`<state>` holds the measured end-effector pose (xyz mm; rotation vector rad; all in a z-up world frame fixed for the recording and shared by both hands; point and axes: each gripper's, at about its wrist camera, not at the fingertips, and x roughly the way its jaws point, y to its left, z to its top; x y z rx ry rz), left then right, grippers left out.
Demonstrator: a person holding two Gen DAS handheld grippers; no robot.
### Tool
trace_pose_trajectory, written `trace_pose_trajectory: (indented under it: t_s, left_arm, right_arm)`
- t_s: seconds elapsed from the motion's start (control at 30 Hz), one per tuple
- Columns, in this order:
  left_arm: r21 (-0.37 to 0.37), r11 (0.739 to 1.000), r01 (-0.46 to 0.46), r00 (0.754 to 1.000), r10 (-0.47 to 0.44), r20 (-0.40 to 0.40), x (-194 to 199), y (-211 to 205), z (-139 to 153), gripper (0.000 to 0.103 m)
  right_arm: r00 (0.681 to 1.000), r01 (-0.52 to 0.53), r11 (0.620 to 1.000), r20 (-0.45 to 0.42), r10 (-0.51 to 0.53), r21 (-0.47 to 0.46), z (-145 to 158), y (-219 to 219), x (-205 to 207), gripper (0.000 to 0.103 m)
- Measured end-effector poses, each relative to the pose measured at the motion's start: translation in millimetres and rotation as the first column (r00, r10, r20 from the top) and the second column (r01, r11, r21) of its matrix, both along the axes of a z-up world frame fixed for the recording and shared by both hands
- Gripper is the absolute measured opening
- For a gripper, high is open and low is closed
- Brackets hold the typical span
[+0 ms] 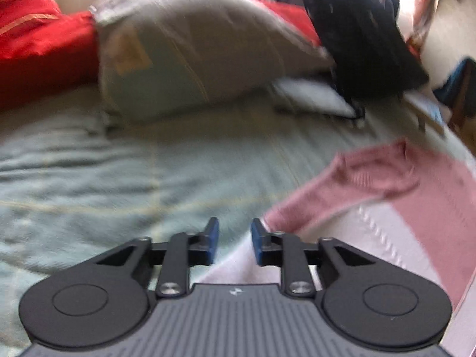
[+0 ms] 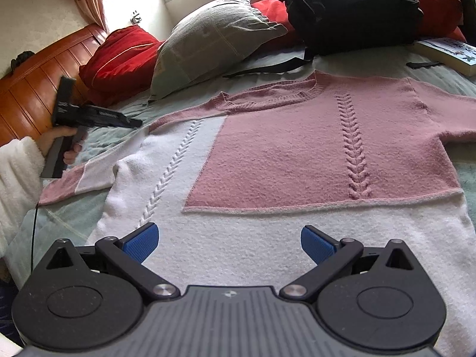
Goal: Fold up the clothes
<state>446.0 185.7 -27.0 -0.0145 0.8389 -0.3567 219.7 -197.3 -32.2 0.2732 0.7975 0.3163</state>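
Right gripper [image 2: 229,242]: the blue pads [image 2: 142,243] are spread wide apart, nothing between them, held low over the white lower part of the sweater [image 2: 297,148]. Left gripper [image 1: 234,245]: the fingers are parted by a narrow gap with nothing held, above the bedspread [image 1: 119,172] at the edge of the sweater's left sleeve; this view is blurred. In the right view the left gripper [image 2: 131,123] is seen gripped by a hand [image 2: 64,142] in a fleecy white cuff [image 2: 17,172], beside the same sleeve.

The sweater is laid flat, front up, on the bed, neckline away from the right gripper. A pink upper panel is set over a white body, with a braided cable down the pink part and another down the white. Both sleeves are spread outward.

Beyond the neckline, a grey pillow [image 2: 214,38] is propped against red cushions [image 2: 119,56]. A black bag [image 2: 351,9] stands to its right, its strap [image 2: 267,68] trailing near the collar. A book [image 2: 446,50] lies at far right. A wooden headboard [image 2: 35,89] is seen at left.
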Motion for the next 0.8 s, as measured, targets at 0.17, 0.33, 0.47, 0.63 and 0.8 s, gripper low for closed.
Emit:
trace_pose_trajectory:
  t_s: [0.17,0.33,0.47,0.63,0.8]
  left_arm:
    - [-0.15,0.987,0.056,0.995,-0.068,-0.078,-10.9,7.6,0.8,0.047]
    - [-0.197,0.978,-0.072,0.972,0.025,-0.232,-6.0,31.8,-37.9,0.043]
    - [-0.198,0.959,-0.205,0.965,0.164,-0.203,-8.7,53.3,-26.6,0.051]
    - [-0.228,0.969,-0.094,0.985,0.057,-0.163,-25.8,37.7,-13.3,0.067]
    - [-0.109,0.993,-0.032,0.983,0.011,-0.185,-38.0,19.4,-28.9,0.074]
  right_arm:
    - [1.0,0.002,1.0,-0.006,-0.002,0.001,-0.5,2.9,1.0,0.103]
    - [1.0,0.012,1.0,-0.013,-0.012,-0.003,-0.5,4.1,1.2,0.103]
    - [0.999,0.033,0.999,-0.013,-0.033,0.0,2.1,1.2,-0.3,0.103]
    - [0.999,0.042,0.999,-0.005,-0.042,0.001,6.7,2.3,-2.4,0.103]
    - [1.0,0.025,1.0,0.0,-0.025,-0.012,13.2,10.6,-6.7,0.103]
